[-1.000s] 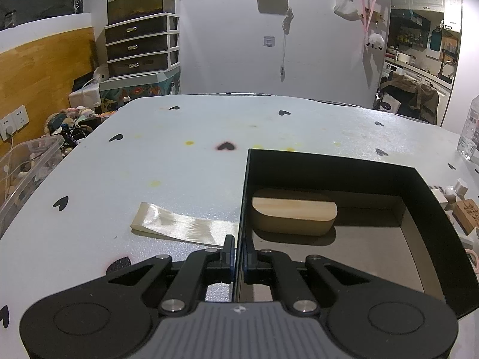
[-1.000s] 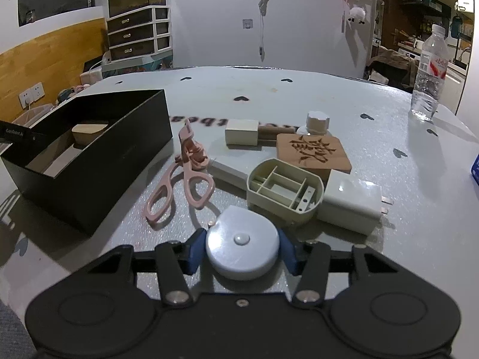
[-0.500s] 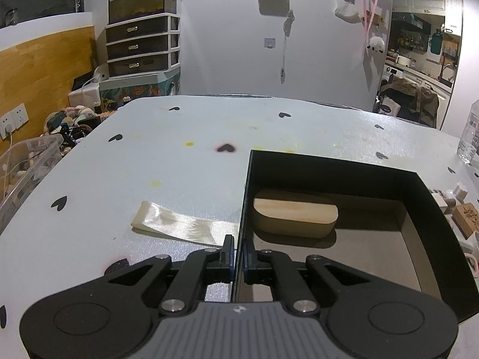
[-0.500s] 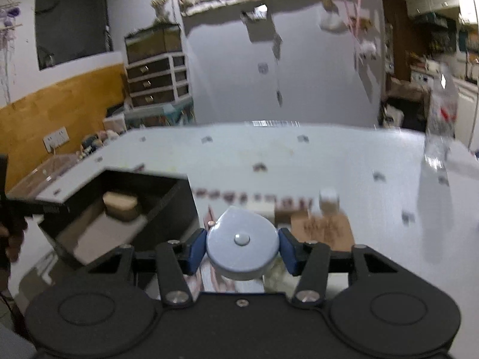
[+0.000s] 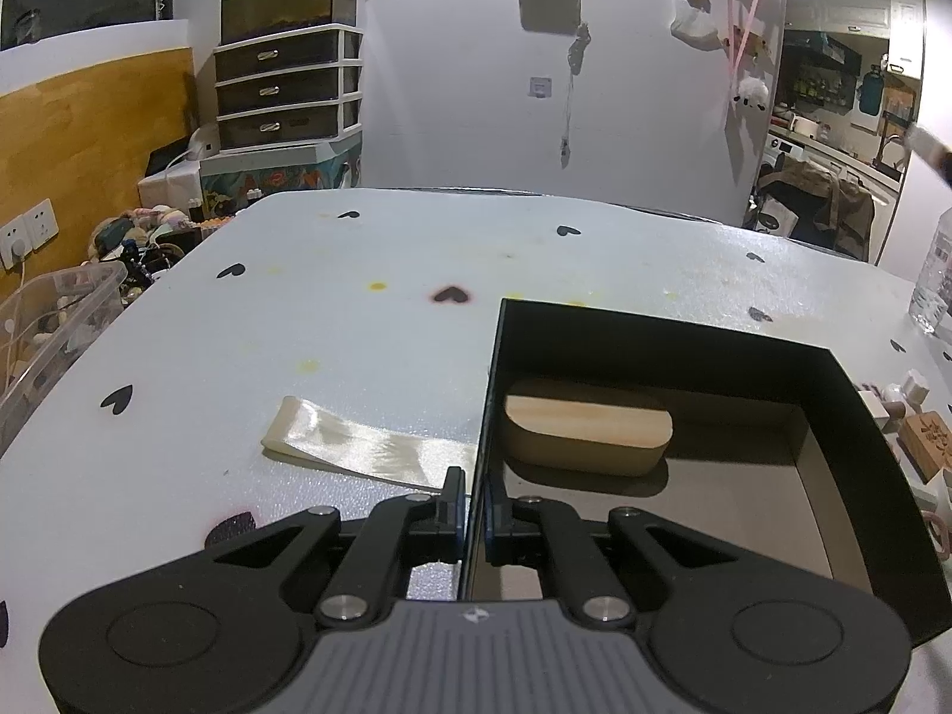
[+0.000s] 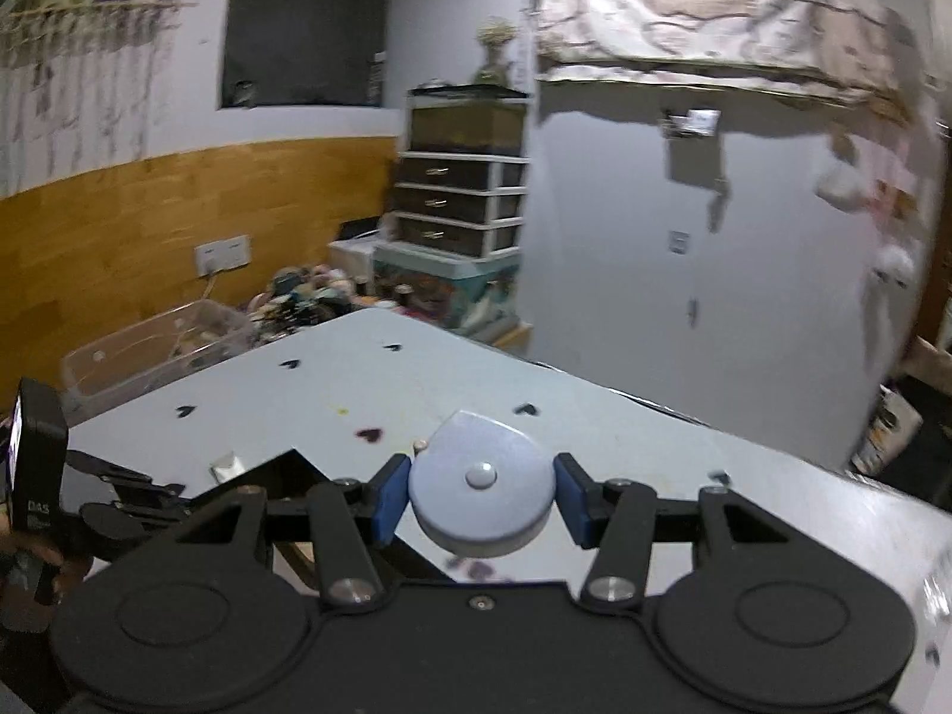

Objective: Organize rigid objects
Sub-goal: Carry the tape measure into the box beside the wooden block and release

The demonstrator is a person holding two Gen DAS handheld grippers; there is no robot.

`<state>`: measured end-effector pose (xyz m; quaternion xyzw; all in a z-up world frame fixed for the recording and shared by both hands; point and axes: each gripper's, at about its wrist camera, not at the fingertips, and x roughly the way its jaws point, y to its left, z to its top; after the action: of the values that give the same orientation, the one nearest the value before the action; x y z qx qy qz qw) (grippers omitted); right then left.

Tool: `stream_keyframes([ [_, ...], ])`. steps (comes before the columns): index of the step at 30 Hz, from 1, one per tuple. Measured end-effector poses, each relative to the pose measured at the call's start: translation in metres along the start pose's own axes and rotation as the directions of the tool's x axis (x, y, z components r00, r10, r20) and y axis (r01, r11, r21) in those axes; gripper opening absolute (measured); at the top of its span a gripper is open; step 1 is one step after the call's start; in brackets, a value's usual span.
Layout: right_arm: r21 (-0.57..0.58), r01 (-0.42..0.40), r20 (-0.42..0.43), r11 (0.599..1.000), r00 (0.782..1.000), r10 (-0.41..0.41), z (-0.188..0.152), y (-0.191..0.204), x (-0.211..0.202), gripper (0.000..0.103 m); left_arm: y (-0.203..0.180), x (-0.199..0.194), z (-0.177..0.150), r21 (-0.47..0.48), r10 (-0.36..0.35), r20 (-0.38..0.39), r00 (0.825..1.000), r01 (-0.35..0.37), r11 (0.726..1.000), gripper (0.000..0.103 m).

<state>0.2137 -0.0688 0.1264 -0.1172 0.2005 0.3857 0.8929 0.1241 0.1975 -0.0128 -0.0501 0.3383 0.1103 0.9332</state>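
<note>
My left gripper [image 5: 473, 511] is shut on the left wall of the black box [image 5: 654, 339], one finger on each side of the wall. On the box's brown floor lies an oval wooden block [image 5: 586, 428]. My right gripper [image 6: 482, 500] is shut on a round pale-blue tape measure [image 6: 482, 497], which its blue pads [image 6: 387, 506] clamp on both sides. It hangs high above the table, with a corner of the black box [image 6: 279, 470] below it to the left.
A cream ribbon strip [image 5: 357, 443] lies on the table left of the box. A carved wooden block [image 5: 928, 440] and small white items sit right of it, with a water bottle [image 5: 934, 279] further back. Beyond the table's left edge stand a clear plastic bin [image 6: 154, 351] and drawers [image 6: 464, 202].
My right gripper has lifted the tape measure off the table, away from the scissors and other items, and swung left towards the box. The left gripper and box have not moved.
</note>
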Motion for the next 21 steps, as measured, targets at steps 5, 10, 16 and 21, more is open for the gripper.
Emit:
stream_keyframes([
  [5, -0.035, -0.122, -0.112, 0.992, 0.987, 0.117, -0.005, 0.014, 0.044, 0.053, 0.001, 0.000, 0.000, -0.003, 0.001, -0.002, 1.000, -0.001, 1.000, 0.006],
  [10, -0.095, -0.210, -0.257, 0.973, 0.949, 0.180, -0.028, 0.044, 0.085, 0.053, 0.001, 0.000, 0.000, -0.002, -0.002, -0.001, 1.000, 0.002, 1.000, 0.006],
  [16, -0.152, -0.243, -0.359, 0.958, 0.917, 0.176, -0.041, 0.067, 0.118, 0.053, 0.001, 0.001, 0.000, -0.001, -0.005, 0.002, 1.000, 0.005, 1.000, 0.006],
  [21, -0.167, -0.219, -0.433, 0.961, 0.892, 0.128, -0.048, 0.075, 0.144, 0.053, 0.002, 0.001, -0.002, 0.001, -0.008, 0.006, 1.000, 0.008, 1.000, 0.006],
])
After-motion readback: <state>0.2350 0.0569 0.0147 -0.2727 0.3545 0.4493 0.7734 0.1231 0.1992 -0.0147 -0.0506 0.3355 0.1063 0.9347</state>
